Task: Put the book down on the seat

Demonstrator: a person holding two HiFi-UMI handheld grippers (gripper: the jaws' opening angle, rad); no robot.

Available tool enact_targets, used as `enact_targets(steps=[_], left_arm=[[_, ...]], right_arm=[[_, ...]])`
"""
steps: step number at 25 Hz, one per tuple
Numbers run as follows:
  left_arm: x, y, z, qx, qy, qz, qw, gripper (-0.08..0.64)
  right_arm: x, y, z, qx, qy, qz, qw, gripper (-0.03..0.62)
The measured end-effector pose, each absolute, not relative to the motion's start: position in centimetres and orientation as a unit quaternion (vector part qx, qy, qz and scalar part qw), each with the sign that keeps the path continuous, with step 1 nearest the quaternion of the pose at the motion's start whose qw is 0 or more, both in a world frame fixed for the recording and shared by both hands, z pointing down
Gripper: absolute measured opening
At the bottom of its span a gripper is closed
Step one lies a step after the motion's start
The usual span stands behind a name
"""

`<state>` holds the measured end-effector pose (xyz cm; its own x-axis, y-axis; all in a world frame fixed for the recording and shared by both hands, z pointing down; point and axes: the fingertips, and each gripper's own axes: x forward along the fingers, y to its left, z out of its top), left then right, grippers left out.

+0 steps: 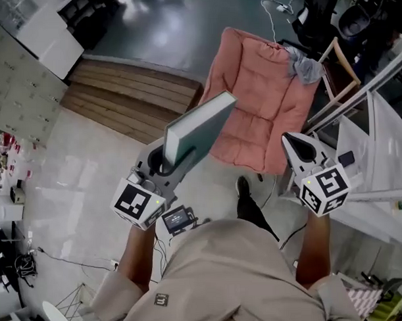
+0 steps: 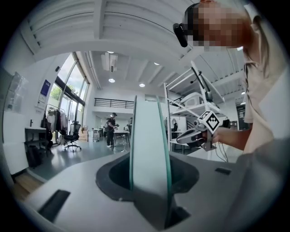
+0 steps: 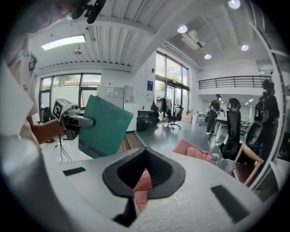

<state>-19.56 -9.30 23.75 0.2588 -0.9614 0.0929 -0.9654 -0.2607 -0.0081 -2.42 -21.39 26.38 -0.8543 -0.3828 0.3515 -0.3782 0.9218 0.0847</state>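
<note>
A thin teal-green book (image 1: 198, 130) sticks up edge-on from my left gripper (image 1: 167, 161), whose jaws are shut on its lower end. In the left gripper view the book (image 2: 149, 149) stands upright between the jaws. It hangs in the air in front of a pink cushioned chair (image 1: 253, 135), above the seat's near left edge. My right gripper (image 1: 294, 145) hovers by the seat's near right corner, its jaws together with nothing in them. The right gripper view shows the book (image 3: 102, 127) at the left and the pink chair (image 3: 195, 152) beyond the jaws.
A grey cloth (image 1: 306, 68) lies on the chair's far right corner. A wooden platform (image 1: 129, 93) steps up to the left. A white shelf rack (image 1: 379, 176) stands close on the right. A black office chair (image 3: 233, 122) and people stand farther back.
</note>
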Motion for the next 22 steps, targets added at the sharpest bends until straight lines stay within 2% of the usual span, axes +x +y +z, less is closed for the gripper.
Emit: enact_targets(steps=[4,11,22], left_arm=[[-22.0,-13.8,24.5,0.748,-0.66,0.05,0.049,0.153],[-24.0,-23.6,26.5,0.724,-0.685,0.03,0.074,0.153],[-24.7,-29.5,34.8,0.7,-0.696,0.031,0.154,0.153]], right_arm=[[-6.2,-27.2,26.9,0.135,-0.973,-0.01,0.188,-0.008],[-8.3,-37.9,29.0,0.102,-0.972,-0.004,0.212,-0.008],[-8.1,-43.6,36.5,0.087,-0.965,0.054,0.241,-0.008]])
